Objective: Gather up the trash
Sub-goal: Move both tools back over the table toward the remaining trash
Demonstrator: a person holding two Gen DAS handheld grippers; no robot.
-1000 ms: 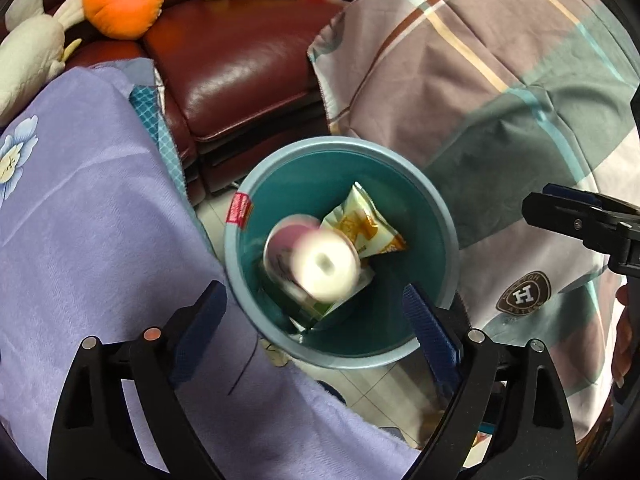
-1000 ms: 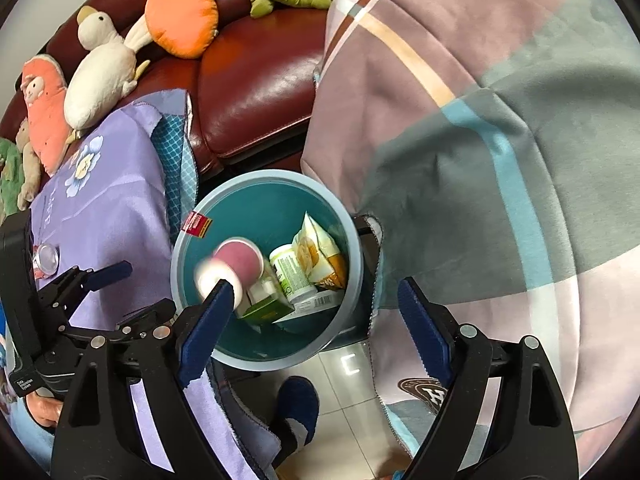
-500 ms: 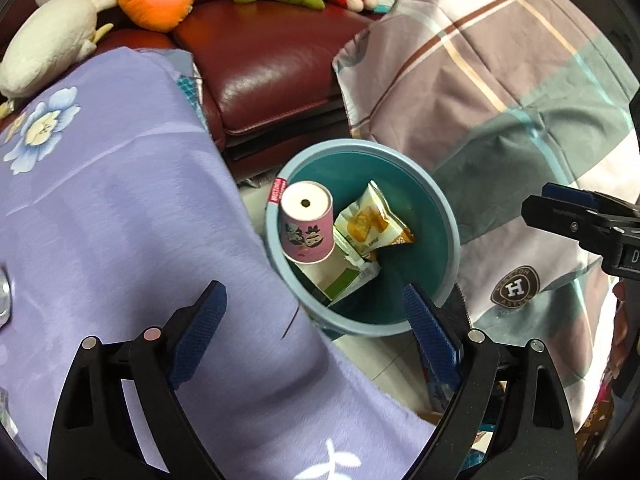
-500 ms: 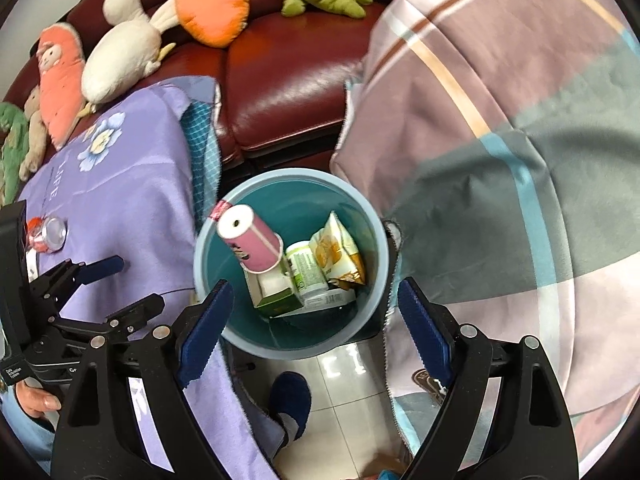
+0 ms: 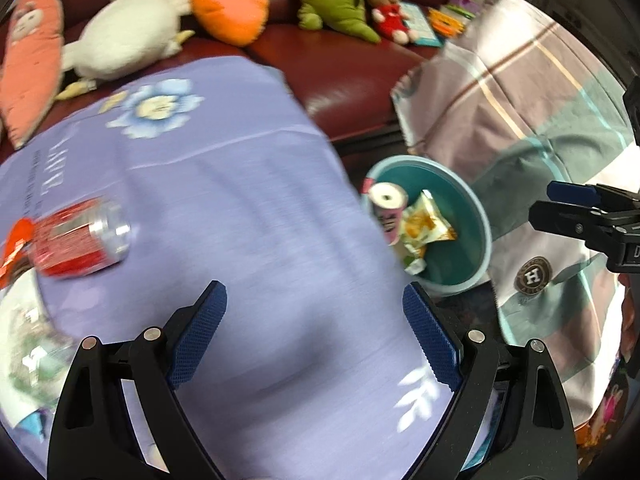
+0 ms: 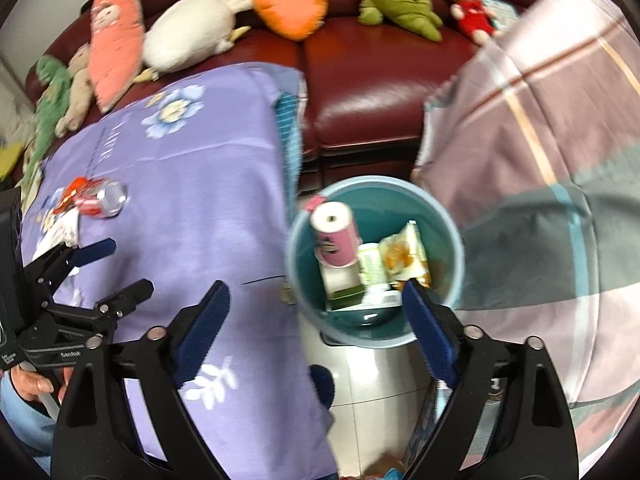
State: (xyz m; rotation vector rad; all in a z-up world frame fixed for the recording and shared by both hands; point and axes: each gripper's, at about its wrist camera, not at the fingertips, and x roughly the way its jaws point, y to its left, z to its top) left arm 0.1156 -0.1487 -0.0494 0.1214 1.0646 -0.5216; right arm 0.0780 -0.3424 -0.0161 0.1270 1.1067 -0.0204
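Now both claws are spread wide and hold nothing: the left claw (image 5: pixel 314 336) hovers over the purple cloth (image 5: pixel 248 216), the right claw (image 6: pixel 316 336) near the teal bin (image 6: pixel 454 240). Inside the bin lie a pink cup (image 6: pixel 334 236) and a yellow snack bag (image 6: pixel 404 254). Far left on the cloth, a red can (image 5: pixel 78 238) lies on its side.

Dark red leather sofa (image 6: pixel 360 80) (plush toys (image 6: pixel 192 36) along it), tiled floor (image 6: pixel 368 396).
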